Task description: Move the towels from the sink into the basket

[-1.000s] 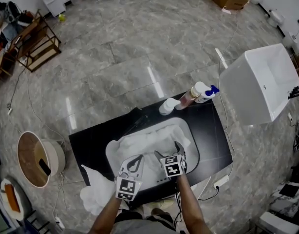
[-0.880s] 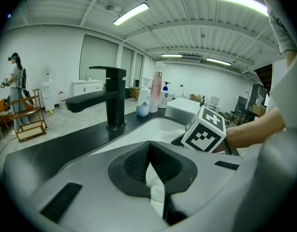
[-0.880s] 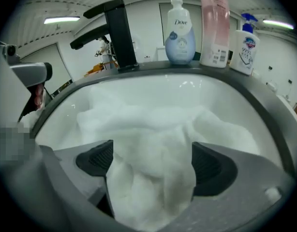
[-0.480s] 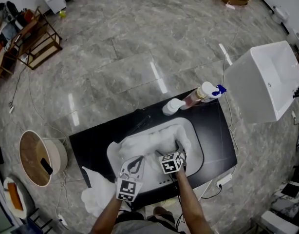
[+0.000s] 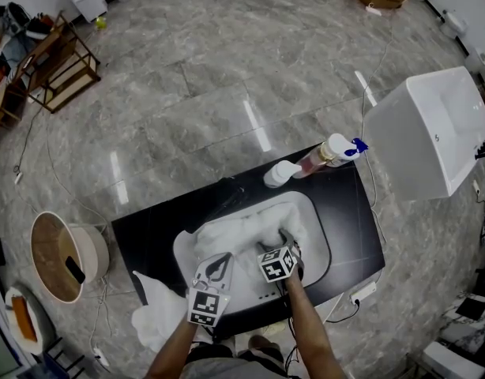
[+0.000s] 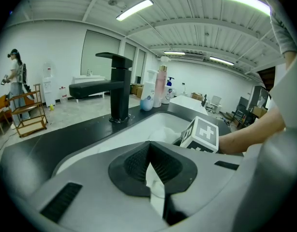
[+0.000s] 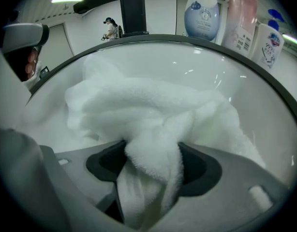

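Head view, far left: a round, pale-walled basket (image 5: 94, 253) with a brown inside stands on the grey marble floor, well apart from the black counter (image 5: 148, 227). 1 loose white cloth (image 5: 159, 314) hangs at the counter's near-left corner, just beside the person's left forearm.

Next comes the left gripper (image 5: 217, 265), held over the near rim of the oval white sink (image 5: 320, 242). Seen from its own view, the left gripper (image 6: 149, 146) has its 2 jaws drawn together until the tips meet. A sliver of white shows in the slit behind them, and I cannot tell whether that is pinched cloth. Beyond it rises the black angular tap (image 6: 118, 88).

The white terry towels (image 5: 242, 231) lie heaped in the sink basin. The right gripper (image 5: 290, 239) reaches down into the heap's right side. In its own view the right gripper (image 7: 151, 163) is closing, with a thick fold of the towels (image 7: 148, 105) bunched between the dark pads and touching both.

At the counter's back-right corner stand 3 bottles: a white one (image 5: 276, 173), a pinkish one (image 5: 312, 159) and a spray bottle with a blue trigger (image 5: 341, 146). Farthest right sits a white square tub (image 5: 432, 129).
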### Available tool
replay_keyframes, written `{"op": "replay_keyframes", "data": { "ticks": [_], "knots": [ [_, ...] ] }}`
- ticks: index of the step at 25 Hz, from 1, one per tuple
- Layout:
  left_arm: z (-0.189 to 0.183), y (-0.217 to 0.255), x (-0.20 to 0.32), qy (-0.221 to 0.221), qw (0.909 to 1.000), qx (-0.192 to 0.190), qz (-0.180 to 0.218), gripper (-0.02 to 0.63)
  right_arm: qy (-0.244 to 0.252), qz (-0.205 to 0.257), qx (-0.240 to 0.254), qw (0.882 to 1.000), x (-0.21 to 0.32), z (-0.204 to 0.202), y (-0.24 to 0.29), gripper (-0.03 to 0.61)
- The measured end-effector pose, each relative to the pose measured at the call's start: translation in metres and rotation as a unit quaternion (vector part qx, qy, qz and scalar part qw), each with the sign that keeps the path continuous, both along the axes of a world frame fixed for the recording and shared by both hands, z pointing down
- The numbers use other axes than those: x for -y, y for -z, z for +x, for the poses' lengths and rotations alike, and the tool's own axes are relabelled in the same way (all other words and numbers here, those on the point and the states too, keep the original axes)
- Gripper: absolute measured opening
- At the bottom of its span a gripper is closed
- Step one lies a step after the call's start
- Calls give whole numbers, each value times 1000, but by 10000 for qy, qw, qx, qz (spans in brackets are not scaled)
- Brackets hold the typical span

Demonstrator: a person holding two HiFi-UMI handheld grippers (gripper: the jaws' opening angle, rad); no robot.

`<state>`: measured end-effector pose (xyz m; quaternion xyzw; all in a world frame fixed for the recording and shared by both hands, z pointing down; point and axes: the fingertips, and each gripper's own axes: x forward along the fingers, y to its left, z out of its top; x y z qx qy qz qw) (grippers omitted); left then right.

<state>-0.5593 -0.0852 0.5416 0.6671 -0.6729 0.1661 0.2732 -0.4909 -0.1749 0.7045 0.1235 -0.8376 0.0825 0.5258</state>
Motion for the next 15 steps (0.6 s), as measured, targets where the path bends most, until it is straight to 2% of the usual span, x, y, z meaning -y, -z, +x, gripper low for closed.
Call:
{"op": "replay_keyframes", "data": {
  "ticks": [4,10,15],
  "knots": [
    [-3,1,-3,21,10000,40,11,9,4,-129,67,9999,0,-3,1,206],
    [-4,5,-7,-2,9999,138,-4,9,-35,-264,376,9989,-1,-4,12,149],
    [3,21,-5,-199,9992,333,92,9,-100,-72,783,9969,1,-7,48,138]
  ]
}}
